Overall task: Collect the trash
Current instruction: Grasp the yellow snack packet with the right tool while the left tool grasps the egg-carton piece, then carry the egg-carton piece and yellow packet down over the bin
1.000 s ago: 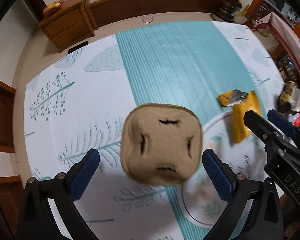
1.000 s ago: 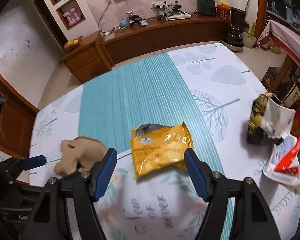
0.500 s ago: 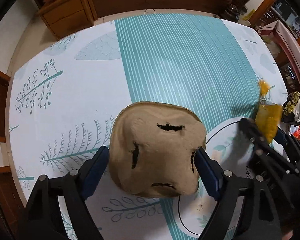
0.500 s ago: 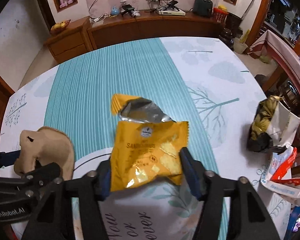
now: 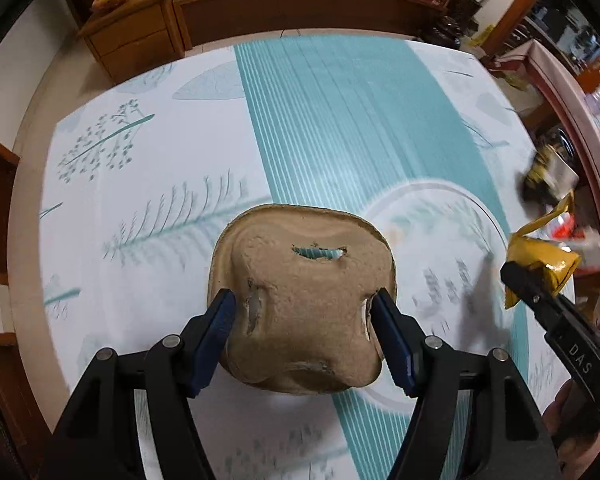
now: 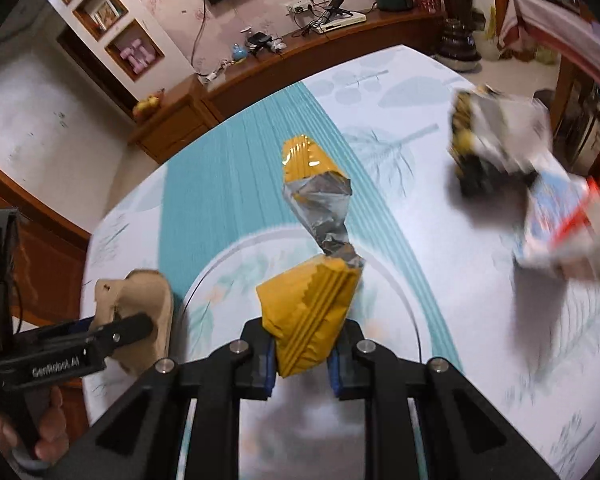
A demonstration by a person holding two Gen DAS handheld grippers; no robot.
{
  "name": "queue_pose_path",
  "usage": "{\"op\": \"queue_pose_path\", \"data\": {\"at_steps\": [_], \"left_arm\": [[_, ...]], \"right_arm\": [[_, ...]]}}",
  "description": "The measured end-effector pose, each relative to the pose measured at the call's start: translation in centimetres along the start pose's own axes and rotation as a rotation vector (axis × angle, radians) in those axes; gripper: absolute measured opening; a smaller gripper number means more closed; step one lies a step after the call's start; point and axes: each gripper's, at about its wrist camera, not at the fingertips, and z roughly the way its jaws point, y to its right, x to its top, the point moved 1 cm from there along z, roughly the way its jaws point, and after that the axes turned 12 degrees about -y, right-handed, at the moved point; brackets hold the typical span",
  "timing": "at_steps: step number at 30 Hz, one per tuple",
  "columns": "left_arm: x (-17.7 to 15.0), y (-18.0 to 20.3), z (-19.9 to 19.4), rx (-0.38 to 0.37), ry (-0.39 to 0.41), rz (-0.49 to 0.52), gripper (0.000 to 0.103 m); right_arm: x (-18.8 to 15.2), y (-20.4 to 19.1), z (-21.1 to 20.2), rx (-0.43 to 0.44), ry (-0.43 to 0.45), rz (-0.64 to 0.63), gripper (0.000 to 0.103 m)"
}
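Left tool [image 5: 306, 328] closing on the brown pulp cup tray [image 5: 304, 300], blue pads pressing both its sides, tray held over the tabletop [image 5: 160, 152]; its cup pockets hold nothing visible. Right tool [image 6: 302, 364] closing, clamped on the crumpled yellow snack wrapper [image 6: 308, 312], foil inside showing, torn top twisted, held above the tabletop's printed ring. Dark crumpled bag [image 6: 488, 140] and white-red carton [image 6: 556, 232] lie near the right edge, blurred; contents unclear.
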Motion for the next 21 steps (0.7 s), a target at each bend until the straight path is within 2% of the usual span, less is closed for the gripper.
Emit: {"op": "queue_pose_path", "data": {"at_steps": [7, 14, 21], "left_arm": [[-7.5, 2.0, -5.1, -0.014, 0.043, 0.025, 0.067], [-17.3, 7.1, -9.3, -0.015, 0.053, 0.034, 0.067], [-26.0, 12.9, -12.0, -0.005, 0.107, -0.035, 0.067]], "right_arm": [[-7.1, 1.5, -4.6, 0.062, -0.017, 0.004, 0.018], [-14.6, 3.3, -10.0, 0.092, -0.054, -0.074, 0.018], [-21.6, 7.0, -15.6, 0.134, -0.055, -0.171, 0.018]]}}
